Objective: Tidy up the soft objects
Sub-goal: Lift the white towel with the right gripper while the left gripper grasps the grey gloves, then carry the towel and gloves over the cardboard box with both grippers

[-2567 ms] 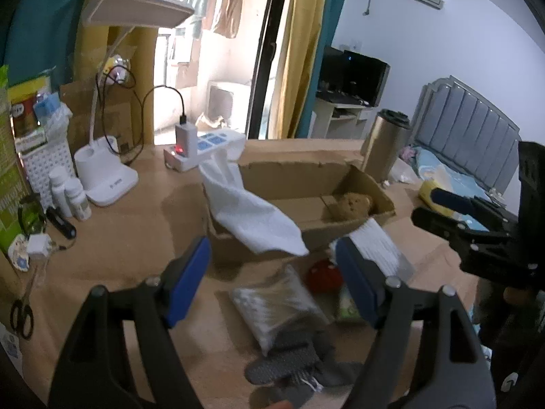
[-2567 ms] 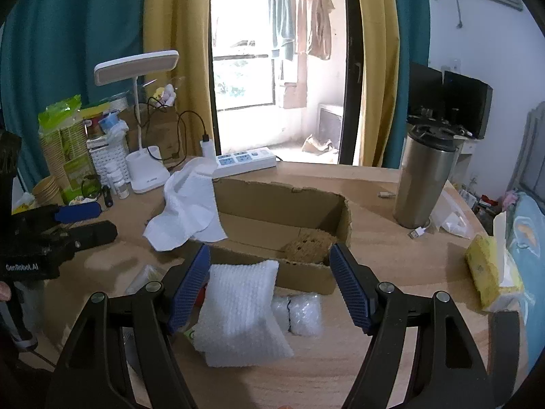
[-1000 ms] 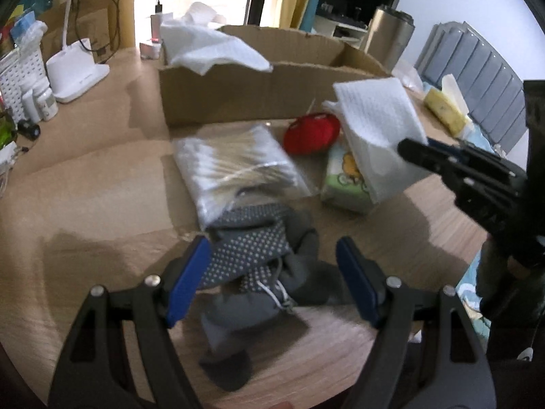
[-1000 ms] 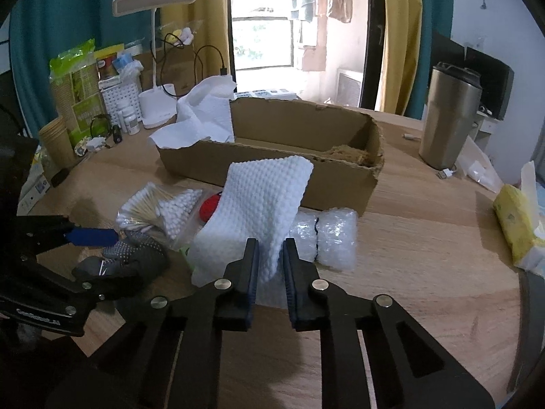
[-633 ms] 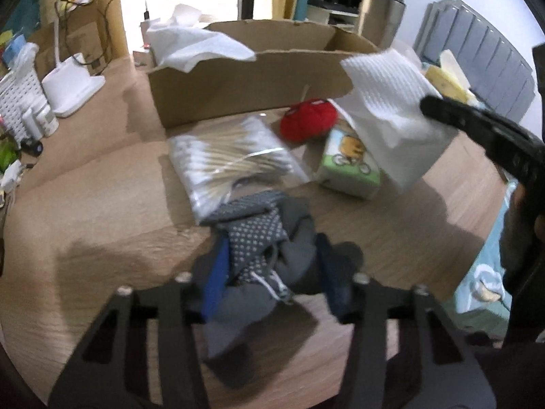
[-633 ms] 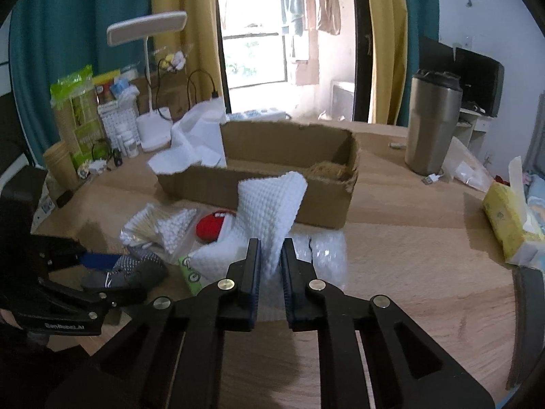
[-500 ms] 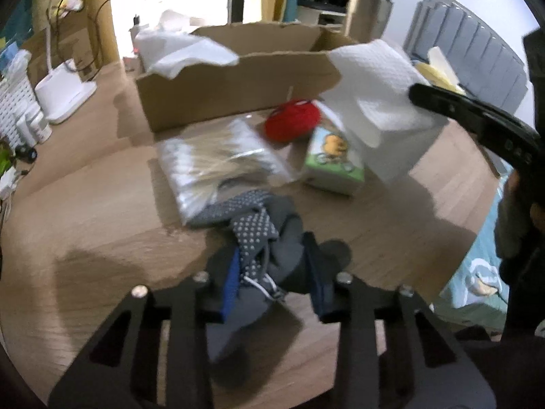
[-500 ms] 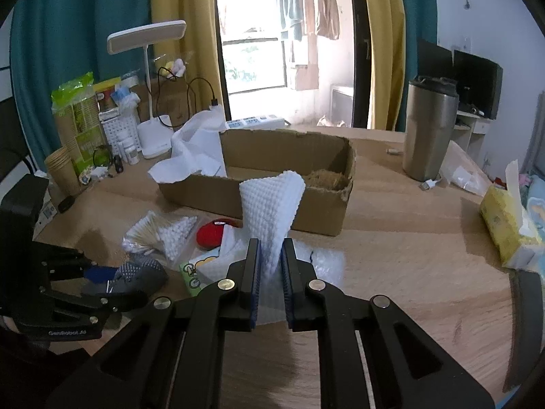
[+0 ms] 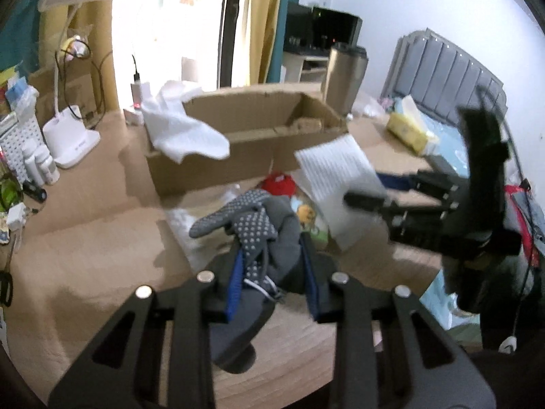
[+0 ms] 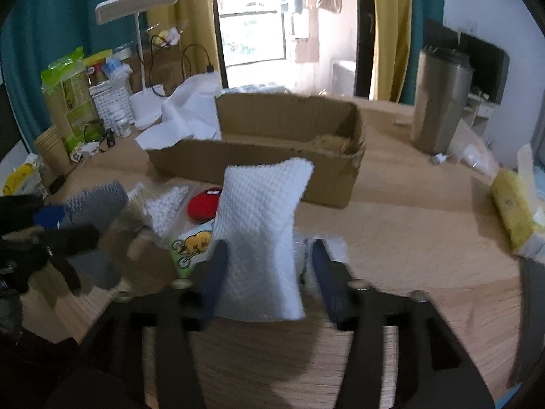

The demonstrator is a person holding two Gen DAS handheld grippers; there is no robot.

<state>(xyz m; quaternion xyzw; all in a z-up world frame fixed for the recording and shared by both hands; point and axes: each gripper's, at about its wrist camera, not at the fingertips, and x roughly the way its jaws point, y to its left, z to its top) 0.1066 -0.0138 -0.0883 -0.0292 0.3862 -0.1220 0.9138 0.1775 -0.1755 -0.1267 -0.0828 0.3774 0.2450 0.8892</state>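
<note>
Step in hand: gathering loose soft things from the wooden table (image 10: 408, 225) for the cardboard box (image 10: 272, 156), judging by the towel already draped over its left end.
Left gripper (image 9: 272, 279): clamped on the grey dotted gloves (image 9: 259, 225), bundle lifted off the tabletop, near side, left of the other items.
Gloves, axis: long axis running from the near edge toward the box, dotted fingers pointing far-left, cuff hanging down below the pads.
Right gripper (image 10: 269, 272): jaws just opened, pads standing clear on both sides of the white waffle cloth (image 10: 262, 231); no grip visible.
Cloth, place: between the parted pads, in front of the box's near wall, over the bubble wrap (image 10: 323, 248); whether resting or dropping, hard to tell through the blur.
Cloth, axis: upright, long axis vertical, top corner leaning toward the far right.
Nearby: red soft ball (image 10: 204, 206), cotton-swab bag (image 10: 163, 204), small cartoon pack (image 10: 194, 245), all just left of the cloth.
Next move calls for: carrying the gloves far over the box rim, then releasing; probably re-gripping the cloth for the same trip.
</note>
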